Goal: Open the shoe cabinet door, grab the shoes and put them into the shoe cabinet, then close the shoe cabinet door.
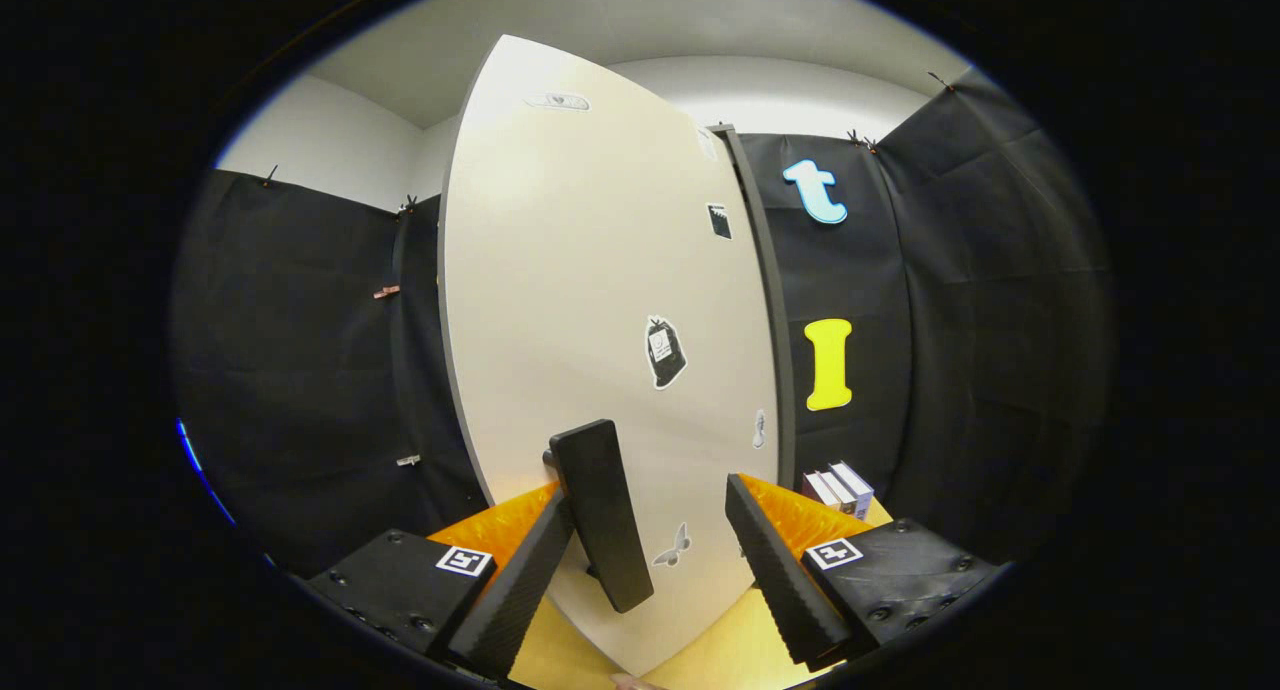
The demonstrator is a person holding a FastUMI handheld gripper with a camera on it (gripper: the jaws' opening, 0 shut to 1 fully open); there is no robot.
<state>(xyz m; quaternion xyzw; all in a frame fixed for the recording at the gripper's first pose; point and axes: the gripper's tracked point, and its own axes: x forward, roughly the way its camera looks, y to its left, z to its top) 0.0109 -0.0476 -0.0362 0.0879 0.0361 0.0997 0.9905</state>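
The gripper (pixel 655 530) is open. The pale flat shoe cabinet door (pixel 600 300) with small stickers stands directly ahead. Its black bar handle (pixel 602 528) lies between the fingers, against the left finger (pixel 520 595), apart from the right. Small boxes (pixel 838 488) rest on the yellow worktop (pixel 740 650) beyond the right finger.
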